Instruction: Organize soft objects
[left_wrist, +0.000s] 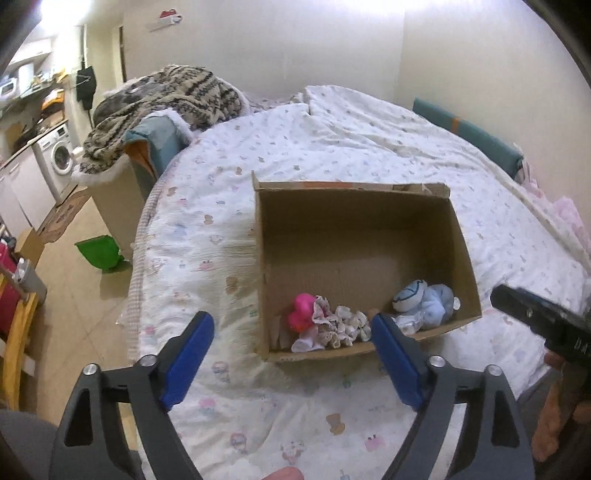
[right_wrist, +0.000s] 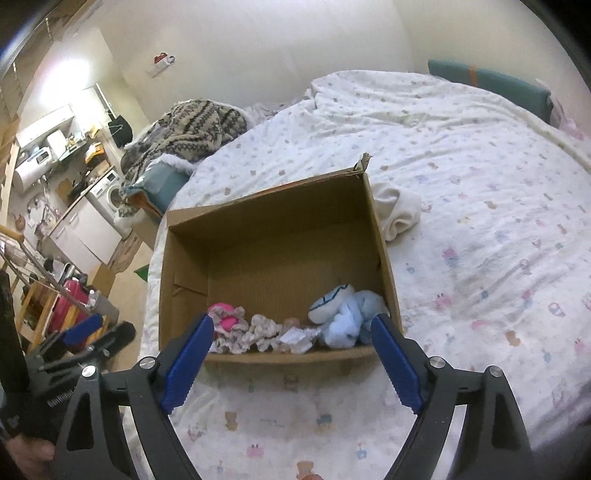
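Plainly, across most of both frames: a printed quilt (left_wrist: 332, 147), soft and rumpled, under an open cardboard box (left_wrist: 369, 221) at frame centre. Could tip or skid that box on such yielding ground with any push against its near wall (thin card, no flaps holding it square).

At the bottom of each frame, both tools spread wide and gripping nothing: left gripper (left_wrist: 291, 319), right gripper (right_wrist: 293, 319). Close together too, with the right one's black body poking in at the right edge of the left view. Risks a knock between them if both reach into the box at once.

Right of the box in the right view, just beside its wall and outside it, a rolled cream cloth (right_wrist: 399, 210). May unroll or trail over the rim if pinched by one loose fold.

Inside, packed along the near wall: a blue plush (left_wrist: 424, 302) at lower right, a pink toy (left_wrist: 301, 314) at lower left, a clump of small pale cloths (left_wrist: 347, 325) between. Easy to snag one of these while reaching past, and drag it out.

Hidden: the box's far outer side, and, in the left view, the cream cloth behind the box wall. Cannot tell the plush's shape, nor how many pieces make up the clump. Cut off by the lower frame edge: whatever holds the tools.
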